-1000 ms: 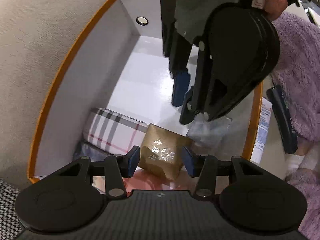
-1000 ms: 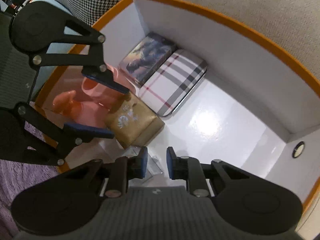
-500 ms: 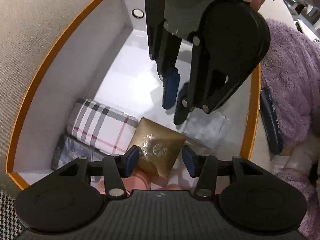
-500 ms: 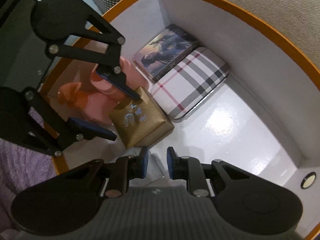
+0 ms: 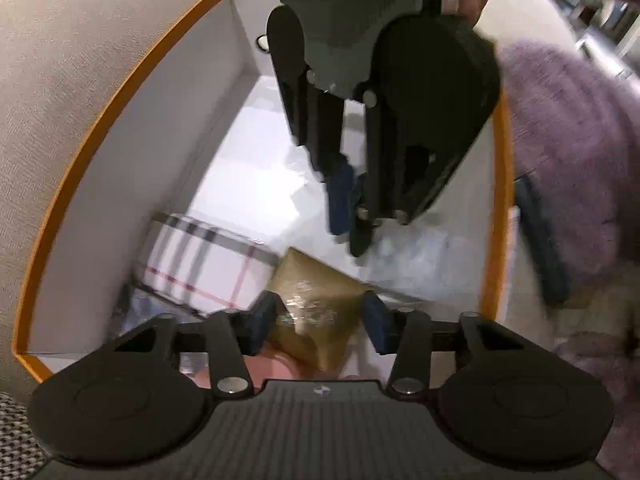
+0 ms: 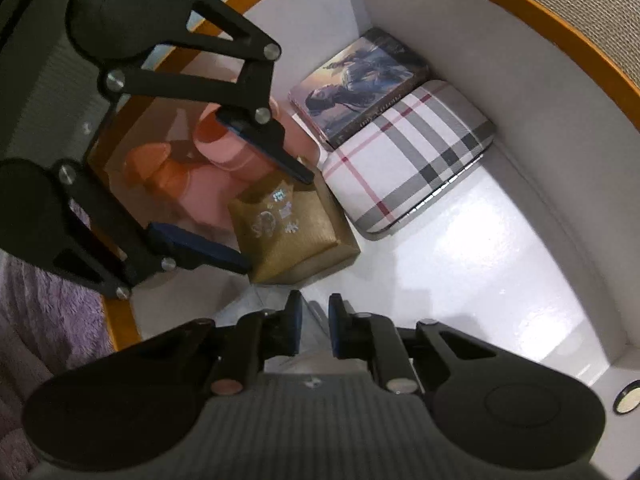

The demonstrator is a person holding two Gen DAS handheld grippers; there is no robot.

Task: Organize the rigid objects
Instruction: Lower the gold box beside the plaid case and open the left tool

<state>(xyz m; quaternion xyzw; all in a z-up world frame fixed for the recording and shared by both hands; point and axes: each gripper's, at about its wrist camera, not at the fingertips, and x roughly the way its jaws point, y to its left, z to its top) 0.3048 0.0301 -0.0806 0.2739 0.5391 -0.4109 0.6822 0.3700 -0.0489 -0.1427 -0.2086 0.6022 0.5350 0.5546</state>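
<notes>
A white box with an orange rim (image 5: 160, 152) (image 6: 520, 80) holds a small gold box (image 5: 316, 300) (image 6: 296, 236), a plaid case (image 5: 208, 256) (image 6: 408, 160), a picture-printed box (image 6: 356, 80) and a clear plastic packet (image 5: 416, 256). My left gripper (image 5: 320, 324) (image 6: 276, 222) points down over the gold box, its jaws closing, with the pads against opposite corners of it. My right gripper (image 6: 314, 328) (image 5: 350, 236) is low by the box's near wall. Its jaws are closing to a narrow gap, and the packet's edge sits between the pads.
A pink figure in a clear orange-tinted case (image 6: 168, 168) lies beside the gold box. Outside the box are a fluffy purple sleeve (image 5: 568, 160), a dark blue object (image 5: 544, 248), beige upholstery (image 5: 60, 60) and houndstooth fabric (image 5: 16, 440).
My right gripper has sunk lower into the box toward the clear packet and rolled a little. My left gripper has tipped further down over the gold box.
</notes>
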